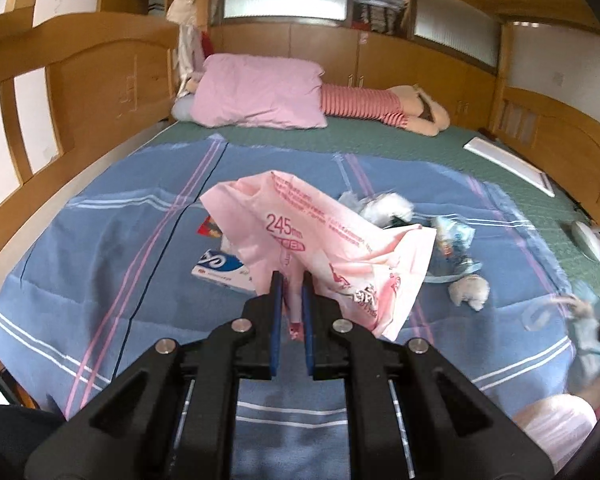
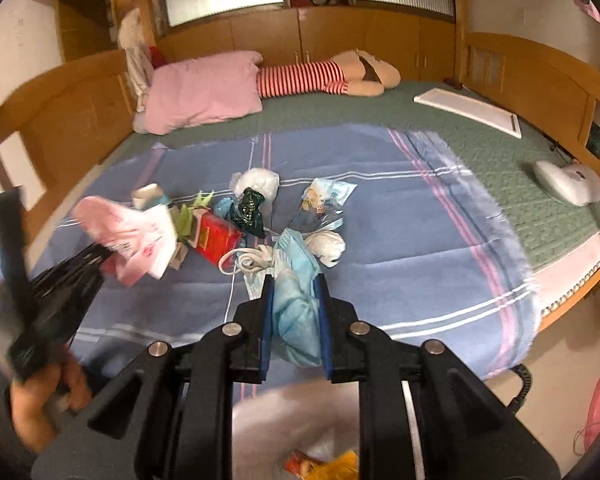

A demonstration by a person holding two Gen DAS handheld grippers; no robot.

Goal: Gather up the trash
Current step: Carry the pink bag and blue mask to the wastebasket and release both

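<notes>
My left gripper (image 1: 292, 280) is shut on a pink printed plastic bag (image 1: 320, 240) and holds it above the blue blanket (image 1: 100, 280). The bag also shows in the right wrist view (image 2: 136, 236), held by the blurred left gripper (image 2: 96, 256). My right gripper (image 2: 294, 280) is shut on a crumpled blue face mask (image 2: 296, 312). Trash lies on the blanket: a red box (image 2: 216, 242), a dark green wrapper (image 2: 250, 210), white tissue wads (image 2: 260, 182), a clear printed wrapper (image 2: 324, 198) and a white-blue box (image 1: 224, 266).
A pink pillow (image 2: 204, 92) and a striped plush doll (image 2: 324, 76) lie at the bed's head. A white board (image 2: 468, 114) and a white device (image 2: 568, 184) lie on the green mat at right. Wooden bed rails (image 1: 80, 92) surround it. A bag with trash (image 2: 320, 460) hangs below my right gripper.
</notes>
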